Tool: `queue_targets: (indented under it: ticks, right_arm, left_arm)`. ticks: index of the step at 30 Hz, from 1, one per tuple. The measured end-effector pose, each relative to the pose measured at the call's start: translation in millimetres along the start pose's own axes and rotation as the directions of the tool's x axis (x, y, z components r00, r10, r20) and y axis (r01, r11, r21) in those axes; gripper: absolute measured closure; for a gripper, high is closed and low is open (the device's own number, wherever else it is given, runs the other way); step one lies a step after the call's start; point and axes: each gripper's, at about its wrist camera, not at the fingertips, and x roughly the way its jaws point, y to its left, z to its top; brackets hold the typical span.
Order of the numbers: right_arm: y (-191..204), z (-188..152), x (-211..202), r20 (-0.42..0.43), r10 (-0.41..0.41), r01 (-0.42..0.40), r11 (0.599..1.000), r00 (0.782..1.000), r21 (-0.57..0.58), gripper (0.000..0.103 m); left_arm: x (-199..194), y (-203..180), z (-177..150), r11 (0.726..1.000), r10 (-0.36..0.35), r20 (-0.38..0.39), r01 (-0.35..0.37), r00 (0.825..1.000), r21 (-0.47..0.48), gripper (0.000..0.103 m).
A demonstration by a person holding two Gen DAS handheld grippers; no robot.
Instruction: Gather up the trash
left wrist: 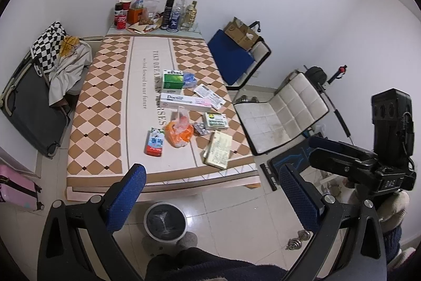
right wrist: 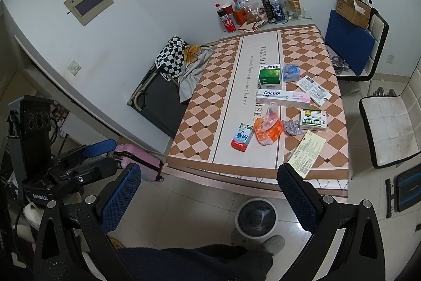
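The long Doctor box [left wrist: 185,102] lies flat mid-table, its long axis running across the table [left wrist: 105,102] from side to side. Behind it a green box [left wrist: 172,79] stands by a crumpled blue wrapper [left wrist: 190,78]. Nearer the front edge lie a carton [left wrist: 154,141] pointing lengthwise toward the front edge, an orange bag [left wrist: 179,133], a foil blister [left wrist: 201,128], a pill box [left wrist: 215,121] and a leaflet [left wrist: 219,149] angled over the front edge.

On the floor just below that edge stands a round bin [right wrist: 256,217] with a dark liner; its contents cannot be made out.

Both grippers hover above the floor, short of the table: left gripper [left wrist: 210,191] and right gripper [right wrist: 209,191] each have their fingers spread wide, holding nothing.

Bottles [left wrist: 173,13] and a can crowd the table's far end against the white wall. White chairs [left wrist: 279,112] stand on one side, a cot [left wrist: 31,107] on the other.
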Motion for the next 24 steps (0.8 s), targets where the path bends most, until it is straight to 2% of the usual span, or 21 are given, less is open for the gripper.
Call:
queue_targets:
  ticks: [2, 4, 8, 11, 14, 18, 20, 22, 24]
  right_arm:
    - [-10, 4, 10, 0.007, -0.033, 0.033, 0.999, 0.999, 0.044, 0.0]
    - [-27, 8, 27, -0.001, -0.085, 0.085, 0.99, 0.996, 0.114, 0.0]
    - [-77, 9, 83, -0.079, -0.222, 0.234, 0.938, 0.972, 0.254, 0.0]
    - [-120, 4, 137, -0.165, -0.303, 0.341, 0.886, 0.939, 0.315, 0.0]
    - [-166, -8, 195, -0.26, -0.352, 0.43, 0.822, 0.899, 0.374, 0.0]
    - [-208, -19, 261, -0.359, -0.404, 0.527, 0.759, 0.841, 0.382, 0.0]
    - [-224, -21, 287, -0.395, -0.409, 0.553, 0.738, 0.822, 0.387, 0.0]
    - [-237, -24, 308, -0.425, -0.405, 0.569, 0.721, 0.81, 0.397, 0.0]
    - [-246, -26, 323, -0.44, -0.414, 0.586, 0.707, 0.797, 0.397, 0.0]
  left_arm:
    - [8, 10, 6, 0.998, 0.062, 0.011, -0.062, 0.998, -0.002, 0.0]
    - [25, 24, 12, 0.987, 0.16, 0.014, -0.16, 0.987, -0.005, 0.0]
    - [84, 63, 21, 0.943, 0.332, -0.044, -0.333, 0.942, -0.02, 0.0]
    - [145, 88, 22, 0.913, 0.4, -0.139, -0.408, 0.906, -0.028, 0.0]
    - [204, 114, 19, 0.901, 0.416, -0.245, -0.433, 0.876, -0.018, 0.0]
    - [283, 124, 4, 0.901, 0.415, -0.366, -0.432, 0.833, 0.04, 0.001]
    - [314, 128, -3, 0.901, 0.418, -0.412, -0.427, 0.81, 0.075, 0.011]
    - [340, 133, -7, 0.906, 0.41, -0.452, -0.409, 0.792, 0.104, 0.029]
    - [361, 136, -10, 0.91, 0.403, -0.476, -0.397, 0.781, 0.119, 0.029]
